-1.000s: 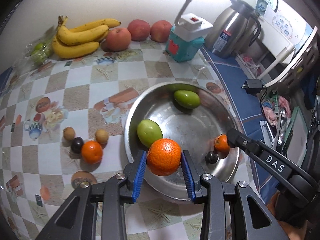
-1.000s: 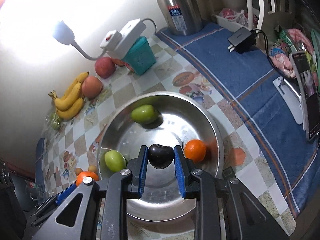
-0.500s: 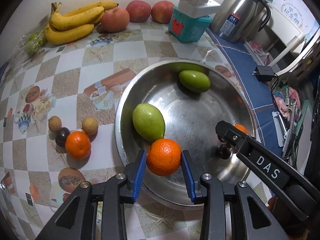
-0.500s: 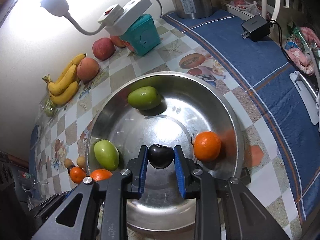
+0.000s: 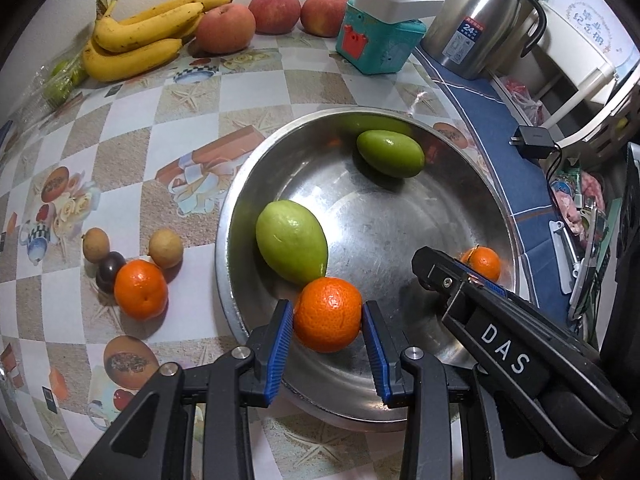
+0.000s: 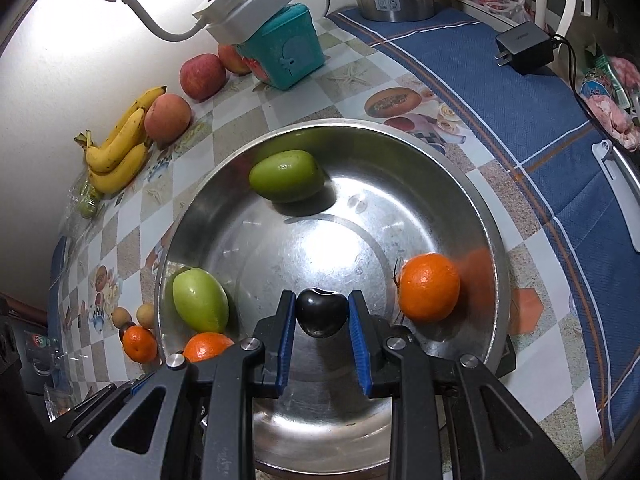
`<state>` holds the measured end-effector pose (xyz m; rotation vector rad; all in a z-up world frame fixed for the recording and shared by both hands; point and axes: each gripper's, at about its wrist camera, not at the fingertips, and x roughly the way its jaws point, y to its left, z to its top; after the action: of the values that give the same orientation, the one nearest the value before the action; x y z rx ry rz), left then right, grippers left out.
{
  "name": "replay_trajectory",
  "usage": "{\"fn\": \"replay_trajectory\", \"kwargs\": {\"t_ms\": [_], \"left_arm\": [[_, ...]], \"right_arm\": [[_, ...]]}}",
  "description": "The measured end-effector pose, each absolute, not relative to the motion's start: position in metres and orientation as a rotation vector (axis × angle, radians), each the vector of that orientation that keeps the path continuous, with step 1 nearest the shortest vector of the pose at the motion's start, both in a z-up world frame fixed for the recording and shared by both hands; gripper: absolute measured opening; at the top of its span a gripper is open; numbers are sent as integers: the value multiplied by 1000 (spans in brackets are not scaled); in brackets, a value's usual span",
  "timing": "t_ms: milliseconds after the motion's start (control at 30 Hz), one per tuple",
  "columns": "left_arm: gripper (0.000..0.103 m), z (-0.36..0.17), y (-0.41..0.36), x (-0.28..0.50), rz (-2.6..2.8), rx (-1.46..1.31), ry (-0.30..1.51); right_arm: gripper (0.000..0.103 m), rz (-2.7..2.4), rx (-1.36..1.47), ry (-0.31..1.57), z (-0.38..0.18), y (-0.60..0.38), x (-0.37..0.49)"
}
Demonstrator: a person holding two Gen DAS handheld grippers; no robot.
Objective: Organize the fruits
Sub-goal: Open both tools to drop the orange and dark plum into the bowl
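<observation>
Both loads hang straight above the steel bowl (image 5: 240,216), the left gripper (image 5: 327,316) with fingers clamped on an orange (image 5: 327,314) near the bowl's near-left rim beside a green fruit (image 5: 291,242), the right gripper (image 6: 321,312) clamped on a dark plum (image 6: 321,312) over its floor.

bowl (image 6: 496,216) ctr free, 2 green fruits (image 6: 286,176) at rim, orange (image 6: 430,293) rt

"DAS" on right claw (image 5: 424,268), "24" on flask label (image 5: 466,38)
</observation>
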<state>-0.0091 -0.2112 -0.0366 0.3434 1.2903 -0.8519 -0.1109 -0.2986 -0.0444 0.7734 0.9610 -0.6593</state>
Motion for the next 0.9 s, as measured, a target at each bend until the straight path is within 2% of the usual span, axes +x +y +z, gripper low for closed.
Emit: {"fn": "replay_trajectory", "kwargs": {"t_ms": [467,600,900], "left_arm": [[40,-41,-211,-8,-849,342,1307],[44,-36,-210,-8,-857,339,1293],[46,-9,-204,0,-867,302,1252]], "right_arm": [[29,-669,777,974,-48,-298,-109],[36,-671,780,969,-46,-299,-110],[37,-662,785,899,-22,-300,-116]]}}
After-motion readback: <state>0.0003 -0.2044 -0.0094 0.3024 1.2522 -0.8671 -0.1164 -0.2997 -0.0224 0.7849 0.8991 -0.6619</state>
